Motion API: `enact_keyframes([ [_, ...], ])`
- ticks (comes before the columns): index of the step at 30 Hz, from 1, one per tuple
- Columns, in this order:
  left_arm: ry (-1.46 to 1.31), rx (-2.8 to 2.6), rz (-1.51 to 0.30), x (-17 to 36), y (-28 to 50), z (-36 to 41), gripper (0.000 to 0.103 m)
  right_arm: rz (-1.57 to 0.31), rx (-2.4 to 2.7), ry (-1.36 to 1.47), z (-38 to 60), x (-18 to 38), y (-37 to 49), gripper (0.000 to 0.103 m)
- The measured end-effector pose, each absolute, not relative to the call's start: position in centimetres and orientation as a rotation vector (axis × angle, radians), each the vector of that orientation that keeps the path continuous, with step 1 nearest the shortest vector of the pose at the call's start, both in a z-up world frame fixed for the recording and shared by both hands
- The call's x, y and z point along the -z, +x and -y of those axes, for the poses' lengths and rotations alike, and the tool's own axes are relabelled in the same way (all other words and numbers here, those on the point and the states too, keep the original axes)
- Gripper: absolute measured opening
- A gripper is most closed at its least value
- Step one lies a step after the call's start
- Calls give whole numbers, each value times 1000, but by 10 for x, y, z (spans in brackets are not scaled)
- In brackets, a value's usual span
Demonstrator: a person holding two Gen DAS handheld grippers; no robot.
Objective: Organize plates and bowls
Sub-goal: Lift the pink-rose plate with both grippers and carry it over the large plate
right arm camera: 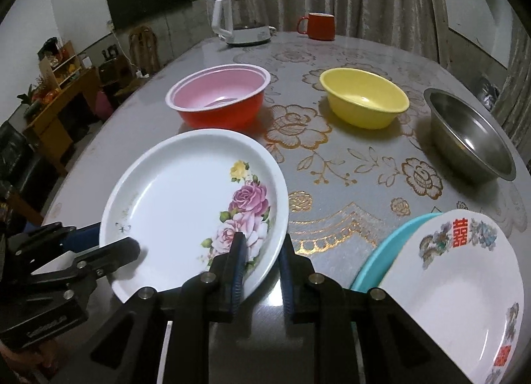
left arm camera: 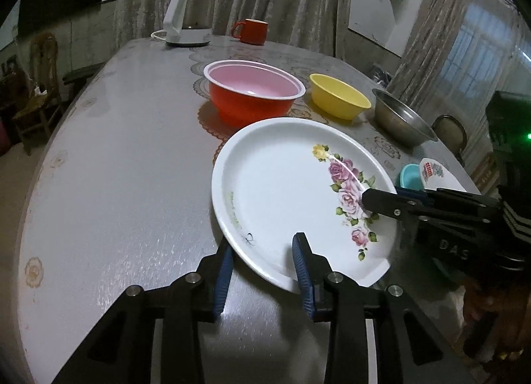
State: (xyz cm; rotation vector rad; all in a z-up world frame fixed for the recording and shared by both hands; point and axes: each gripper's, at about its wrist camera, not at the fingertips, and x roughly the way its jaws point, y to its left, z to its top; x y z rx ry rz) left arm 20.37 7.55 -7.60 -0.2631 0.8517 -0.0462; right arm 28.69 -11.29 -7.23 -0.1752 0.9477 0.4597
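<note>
A white plate with pink roses (left arm camera: 285,191) (right arm camera: 186,198) is tilted above the table, its rim between the fingers of both grippers. My left gripper (left arm camera: 262,268) straddles its near-left rim with the jaws apart, and shows in the right wrist view (right arm camera: 99,251). My right gripper (right arm camera: 260,264) straddles its right rim with a gap at the pads, and shows in the left wrist view (left arm camera: 381,201). A red bowl with pink inside (left arm camera: 252,92) (right arm camera: 219,95), a yellow bowl (left arm camera: 338,98) (right arm camera: 365,98) and a steel bowl (left arm camera: 401,118) (right arm camera: 471,138) stand behind.
A white plate with a red emblem (right arm camera: 464,284) lies on a teal dish (right arm camera: 381,251) at the near right; both show in the left wrist view (left arm camera: 431,171). A kettle (left arm camera: 189,19) and a red mug (left arm camera: 252,30) stand at the table's far edge. Chairs surround the table.
</note>
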Motion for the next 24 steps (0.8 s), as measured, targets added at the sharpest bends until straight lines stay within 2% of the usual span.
enact_keyframes([
  [12,-268,56,-789,66,177,-67,35,-910,-504,-113,125,58,255,19],
  [24,-245,153,-741,37,171,-32,35,-815,-489,-53,169,19,219,19],
])
